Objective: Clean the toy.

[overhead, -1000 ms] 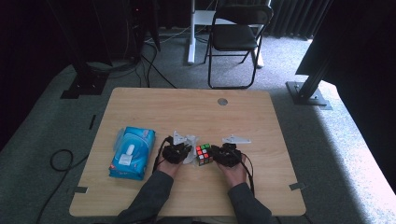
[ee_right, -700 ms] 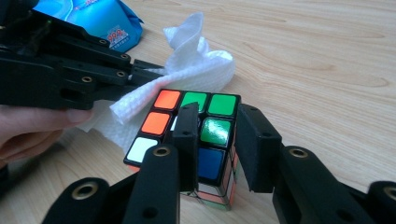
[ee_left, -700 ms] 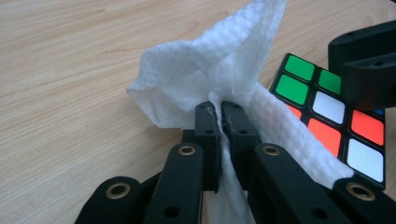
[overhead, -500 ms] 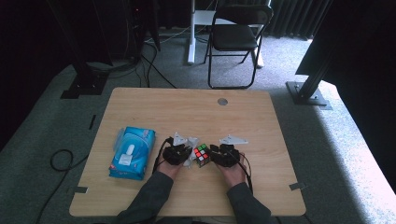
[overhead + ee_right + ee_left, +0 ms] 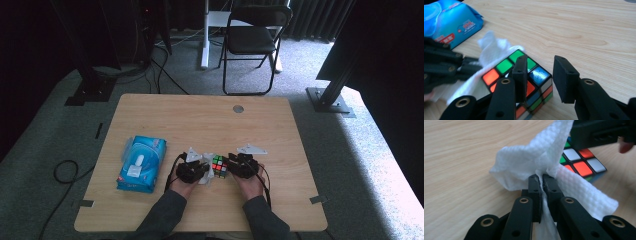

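Fingers first: the left gripper (image 5: 541, 178) has its jaws pinched tight on a white wet wipe (image 5: 529, 167), which bunches out past the tips on both sides. The right gripper (image 5: 540, 75) has just been opening, and its jaws now stand apart around one corner of the Rubik's cube (image 5: 524, 75). The near jaw seems to sit against the top face, while the far one hangs off the corner with a visible gap, so I'd call that a loose straddle, not a real grip.

Taking the cube (image 5: 218, 165) as the landmark, in the high view it sits flat on the wooden table (image 5: 210, 120) between the two hands, with the left gripper (image 5: 192, 170) just to its left and the right gripper (image 5: 242, 166) just to its right. The wipe (image 5: 205, 172) is pressed against the cube's left side. The blue wipes pack (image 5: 142, 162) lies further left of the cube, well apart from it.

What the next move hinges on, I reckon: the wipe hand is already on the cube's left face, so any rubbing stroke pushes the cube rightward, straight toward the right gripper. With those jaws slack, the cube will probably slide or spin instead of getting cleaned. So the right side needs to clamp again or act as a backstop first.
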Motion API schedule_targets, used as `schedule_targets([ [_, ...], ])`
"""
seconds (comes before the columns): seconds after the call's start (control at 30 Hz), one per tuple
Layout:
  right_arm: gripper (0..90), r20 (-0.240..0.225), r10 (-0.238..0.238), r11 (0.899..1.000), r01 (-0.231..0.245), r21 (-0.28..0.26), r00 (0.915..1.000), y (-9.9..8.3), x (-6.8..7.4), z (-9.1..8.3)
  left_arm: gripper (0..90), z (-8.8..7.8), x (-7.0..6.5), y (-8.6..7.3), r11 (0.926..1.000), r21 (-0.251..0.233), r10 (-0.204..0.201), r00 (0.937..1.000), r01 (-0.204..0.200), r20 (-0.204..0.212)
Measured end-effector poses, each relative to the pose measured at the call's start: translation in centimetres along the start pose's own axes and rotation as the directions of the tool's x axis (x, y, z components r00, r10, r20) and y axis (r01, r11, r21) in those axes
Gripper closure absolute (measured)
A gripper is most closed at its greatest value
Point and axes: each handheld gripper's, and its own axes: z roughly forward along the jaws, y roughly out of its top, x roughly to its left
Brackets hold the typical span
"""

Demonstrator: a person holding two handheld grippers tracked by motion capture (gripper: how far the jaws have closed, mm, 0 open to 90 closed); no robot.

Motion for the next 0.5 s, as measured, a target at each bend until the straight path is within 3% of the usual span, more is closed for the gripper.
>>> schedule_targets([
  [0.5, 66.2, 0.054, 0.061, 0.998, -0.06, -0.015, 0.9967, -0.1, -0.1, -0.1, 86.3, 0.4, -1.8, -0.3, 0.9997, 0.002, 0.025, 0.9978, -0.025, 0.062],
])
